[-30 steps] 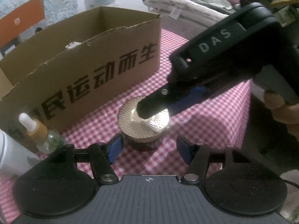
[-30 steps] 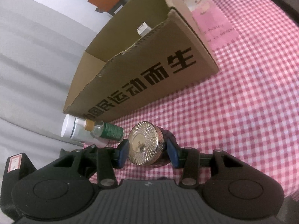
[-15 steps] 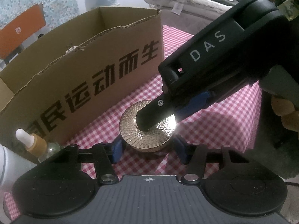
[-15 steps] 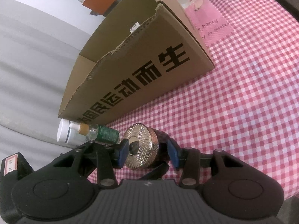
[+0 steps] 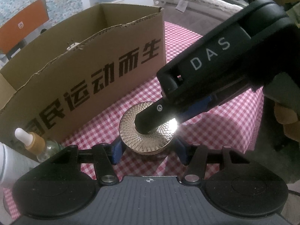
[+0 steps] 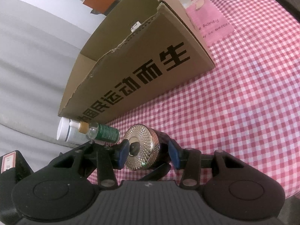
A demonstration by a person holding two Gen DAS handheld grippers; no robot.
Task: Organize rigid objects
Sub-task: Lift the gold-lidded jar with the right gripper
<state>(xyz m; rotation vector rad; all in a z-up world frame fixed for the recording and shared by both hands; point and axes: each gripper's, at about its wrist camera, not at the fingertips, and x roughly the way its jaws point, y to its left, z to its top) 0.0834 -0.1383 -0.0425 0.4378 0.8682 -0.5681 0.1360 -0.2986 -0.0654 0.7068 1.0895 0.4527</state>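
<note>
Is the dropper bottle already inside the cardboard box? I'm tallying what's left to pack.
No, the dropper bottle sits outside the cardboard box, beside its printed wall.

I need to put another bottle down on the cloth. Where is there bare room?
The checked cloth lies bare right of the cardboard box, below the pink card. It is crowded at the box's left corner: dropper bottle, white bottle, gold-lidded jar.

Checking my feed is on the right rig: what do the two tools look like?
Both are matte black, with a ribbed grey deck, two round black housings and blue pads on the fingers. The right tool, seen from the left tool, carries white "DAS" lettering. A bare hand holds it; no sleeve visible.
</note>
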